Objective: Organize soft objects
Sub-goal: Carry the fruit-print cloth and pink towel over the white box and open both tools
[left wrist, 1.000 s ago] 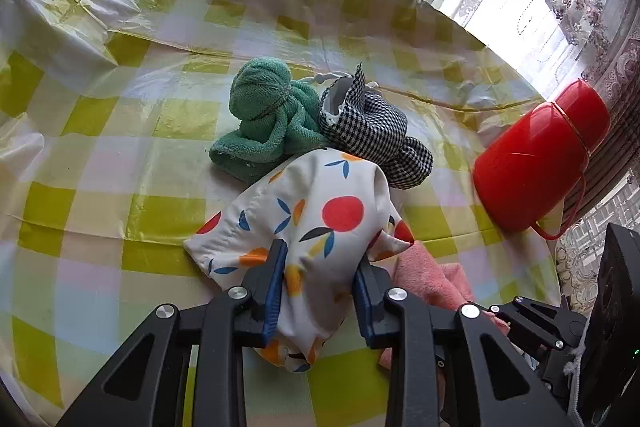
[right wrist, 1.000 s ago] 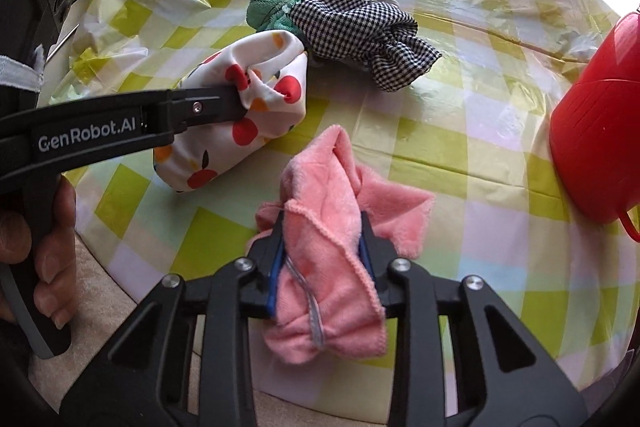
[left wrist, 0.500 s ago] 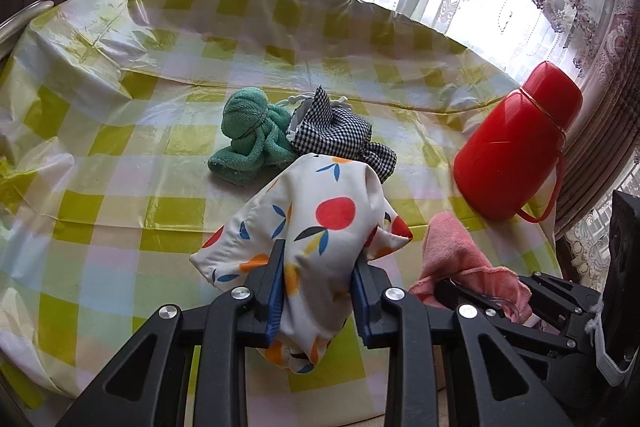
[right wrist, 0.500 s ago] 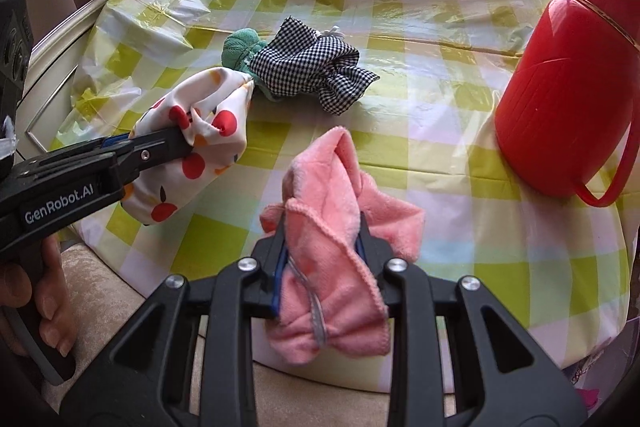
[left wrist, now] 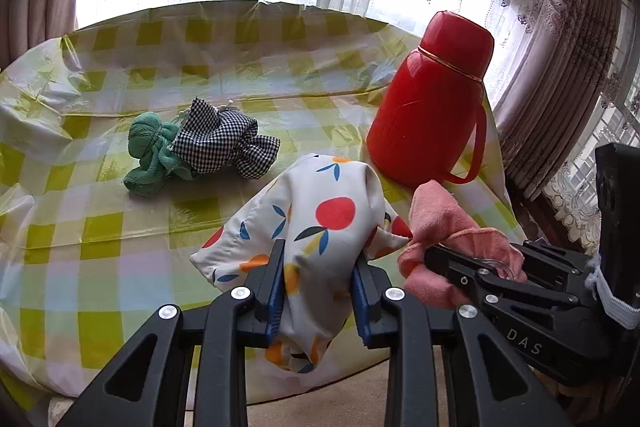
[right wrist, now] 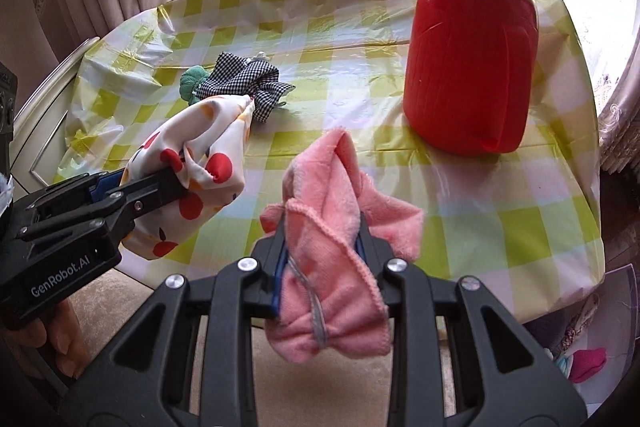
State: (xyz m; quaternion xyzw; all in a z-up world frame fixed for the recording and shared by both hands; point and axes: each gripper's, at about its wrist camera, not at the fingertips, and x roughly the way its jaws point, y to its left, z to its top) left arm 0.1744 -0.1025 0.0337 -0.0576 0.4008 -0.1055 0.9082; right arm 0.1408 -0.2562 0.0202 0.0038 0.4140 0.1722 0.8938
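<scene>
My left gripper (left wrist: 318,267) is shut on a white fruit-print pouch (left wrist: 316,211) and holds it in the air over the table's near edge; the pouch also shows in the right wrist view (right wrist: 208,163). My right gripper (right wrist: 322,239) is shut on a pink towel (right wrist: 332,227), lifted beside the pouch; the towel also shows in the left wrist view (left wrist: 440,223). A green cloth (left wrist: 150,151) and a black-and-white checked cloth (left wrist: 224,143) lie together on the table.
A red thermos jug (left wrist: 432,107) stands at the right on the yellow-checked plastic tablecloth (left wrist: 100,235). Curtains and a window are behind the table. Beige floor shows below the near table edge. Some coloured cloth (right wrist: 584,363) lies low at the right.
Both grippers have pulled back and up from the table with their cloths held. The table, jug and the two lying cloths now look farther away.
</scene>
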